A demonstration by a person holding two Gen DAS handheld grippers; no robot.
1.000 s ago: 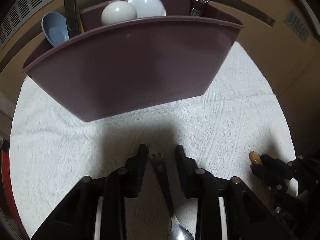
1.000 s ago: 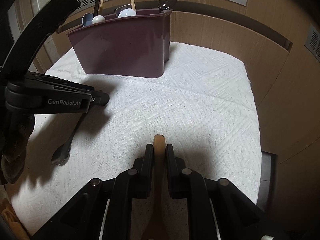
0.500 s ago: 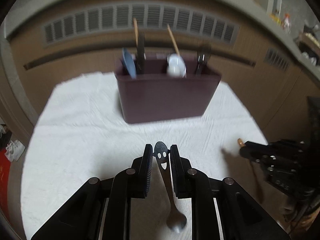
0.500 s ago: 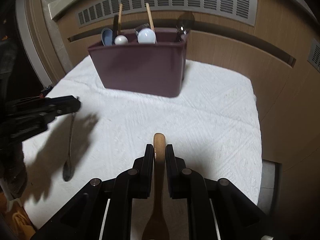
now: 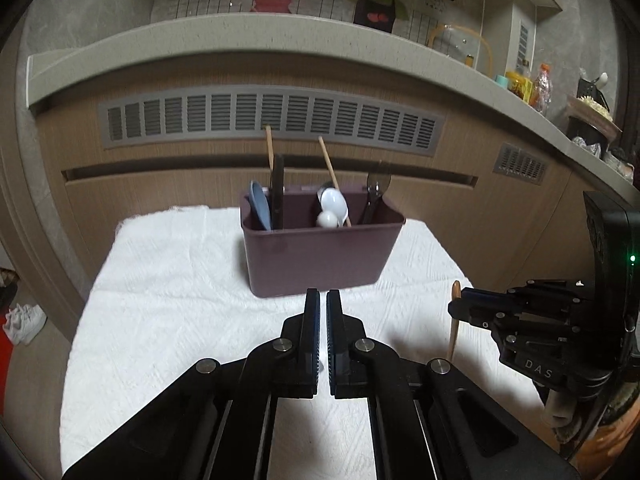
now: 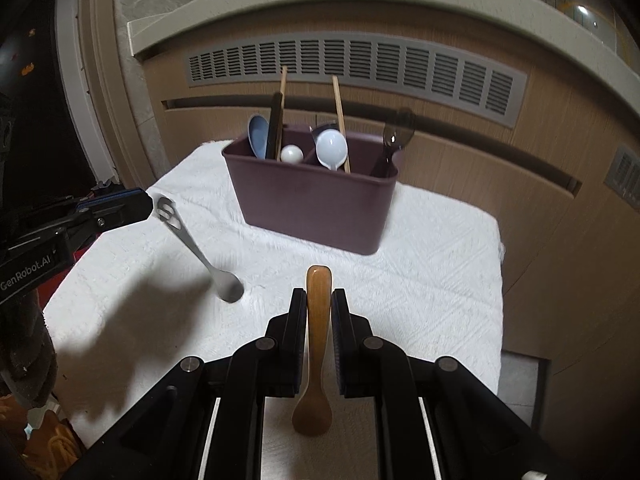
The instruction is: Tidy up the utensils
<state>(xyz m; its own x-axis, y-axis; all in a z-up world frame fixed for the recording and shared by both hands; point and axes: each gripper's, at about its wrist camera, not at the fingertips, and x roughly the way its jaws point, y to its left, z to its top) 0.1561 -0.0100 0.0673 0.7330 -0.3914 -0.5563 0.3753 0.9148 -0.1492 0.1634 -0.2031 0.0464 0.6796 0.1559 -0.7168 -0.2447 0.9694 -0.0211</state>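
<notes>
Both spoons are off the bench and neither is in the caddy yet. In the right wrist view, the right hand-held gripper (image 6: 319, 300) is clamped on the handle of a wooden spoon (image 6: 316, 344), bowl hanging down toward the bottom of the frame and handle tip poking out past the fingertips. At the left edge of that same view, the left hand-held gripper (image 6: 146, 206) pinches the very end of a metal spoon (image 6: 192, 246), the kind with a smiley face cut into the handle. That spoon dangles down and to the right, its bowl close over the white towel (image 6: 420, 280); can't tell if it actually touches. In the left wrist view those jaws look fully closed, and the spoon is hidden below them.

The maroon utensil caddy (image 6: 312, 204) sits in the upper middle of the frame on the towel, already holding a blue spoon (image 6: 257, 136), white spoons, chopsticks and a dark spoon.

What worries me is the metal spoon. The grip is way out at the tip, so it could swivel or slip out on the way over. Also the caddy is crowded, so either spoon could snag on the chopsticks or clip the rim and nudge the whole thing.
</notes>
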